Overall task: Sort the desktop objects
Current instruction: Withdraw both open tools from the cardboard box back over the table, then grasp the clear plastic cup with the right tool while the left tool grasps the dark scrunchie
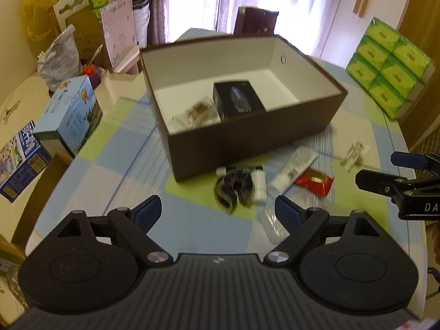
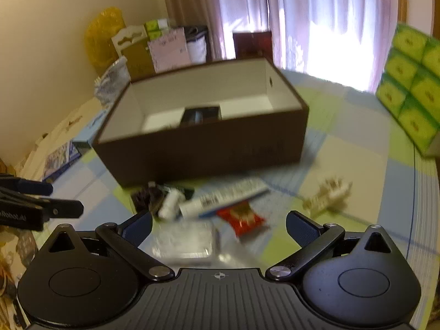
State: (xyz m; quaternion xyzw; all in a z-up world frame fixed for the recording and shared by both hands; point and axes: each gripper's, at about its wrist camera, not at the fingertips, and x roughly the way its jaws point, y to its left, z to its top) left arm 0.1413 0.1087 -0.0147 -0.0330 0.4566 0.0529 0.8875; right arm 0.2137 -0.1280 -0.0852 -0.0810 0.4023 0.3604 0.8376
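A brown open box (image 1: 247, 140) (image 2: 209, 143) stands mid-table, holding a black box (image 1: 238, 101) and a clear packet (image 1: 194, 114). In front of it lie a dark hair tie (image 1: 233, 188) (image 2: 144, 196), a small white bottle (image 1: 260, 185) (image 2: 169, 203), a white tube (image 1: 293, 169) (image 2: 220, 199), a red sachet (image 1: 315, 181) (image 2: 242, 220), a clear plastic case (image 1: 271, 224) (image 2: 184, 243) and a pale wrapped item (image 1: 354, 152) (image 2: 327, 195). My left gripper (image 1: 218, 210) is open and empty above the hair tie. My right gripper (image 2: 220, 225) is open and empty above the plastic case.
A blue milk carton (image 1: 68, 115) and a printed box (image 1: 19, 159) stand at the left. Stacked green tissue packs (image 1: 390, 66) (image 2: 412, 93) stand at the right. Bags and cartons (image 1: 90, 27) crowd the back left. A checked cloth (image 1: 137, 148) covers the table.
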